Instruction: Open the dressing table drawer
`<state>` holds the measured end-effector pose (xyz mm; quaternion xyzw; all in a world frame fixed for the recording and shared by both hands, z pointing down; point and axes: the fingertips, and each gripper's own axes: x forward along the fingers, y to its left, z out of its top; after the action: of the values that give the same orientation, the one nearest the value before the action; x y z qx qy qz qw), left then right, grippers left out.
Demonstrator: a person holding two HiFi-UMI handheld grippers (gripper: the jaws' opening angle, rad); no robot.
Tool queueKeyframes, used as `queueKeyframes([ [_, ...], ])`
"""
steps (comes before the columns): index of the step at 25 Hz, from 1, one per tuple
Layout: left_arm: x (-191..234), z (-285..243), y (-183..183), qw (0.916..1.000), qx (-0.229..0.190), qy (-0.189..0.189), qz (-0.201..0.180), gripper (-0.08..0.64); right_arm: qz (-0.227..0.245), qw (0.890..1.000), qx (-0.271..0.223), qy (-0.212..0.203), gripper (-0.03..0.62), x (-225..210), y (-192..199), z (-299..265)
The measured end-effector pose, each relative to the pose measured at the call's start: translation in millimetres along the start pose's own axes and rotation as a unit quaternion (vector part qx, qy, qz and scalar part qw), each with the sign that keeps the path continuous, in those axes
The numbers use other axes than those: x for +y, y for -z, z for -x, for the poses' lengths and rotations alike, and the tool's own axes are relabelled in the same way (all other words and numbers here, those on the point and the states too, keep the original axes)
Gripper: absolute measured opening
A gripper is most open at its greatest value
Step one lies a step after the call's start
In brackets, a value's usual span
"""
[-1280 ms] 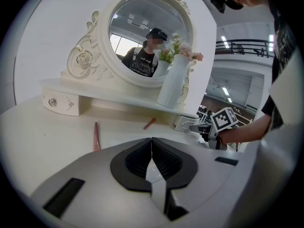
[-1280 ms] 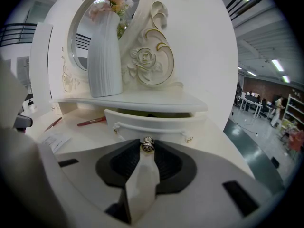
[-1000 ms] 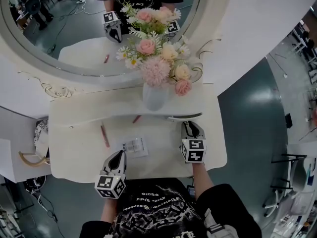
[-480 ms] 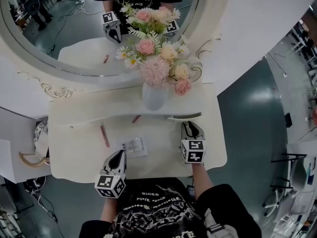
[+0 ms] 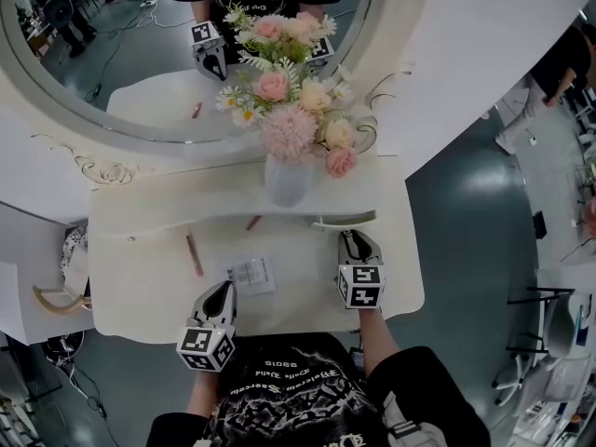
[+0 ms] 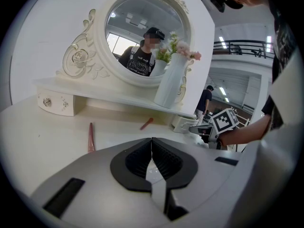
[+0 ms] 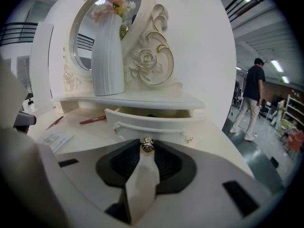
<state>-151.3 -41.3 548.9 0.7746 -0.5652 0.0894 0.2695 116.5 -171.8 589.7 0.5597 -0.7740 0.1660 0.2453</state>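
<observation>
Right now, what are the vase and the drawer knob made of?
The vase looks like white glazed ceramic: smooth, ribbed, softly shiny. The knob seems gold-coloured metal, since it glints; it is too small to be sure.

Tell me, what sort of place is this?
Probably a big workshop or hall rather than a bedroom: the dressing table with its round mirror and vase of flowers stands on a bare grey-green floor, under strip lights.

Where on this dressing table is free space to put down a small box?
Bare tabletop lies left of the pink pencil, and between the packet and the right tongs. Crowded: the open drawer, whose knob those tongs grip.
</observation>
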Motion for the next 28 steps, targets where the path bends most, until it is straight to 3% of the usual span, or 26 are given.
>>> queueKeyframes([
  [28,-3.5,-9.7,-4.5,0.9998,0.002,0.016,-0.008,0.016,0.001,1.000,0.004,0.001,0.101,2.5,2.1,4.3],
])
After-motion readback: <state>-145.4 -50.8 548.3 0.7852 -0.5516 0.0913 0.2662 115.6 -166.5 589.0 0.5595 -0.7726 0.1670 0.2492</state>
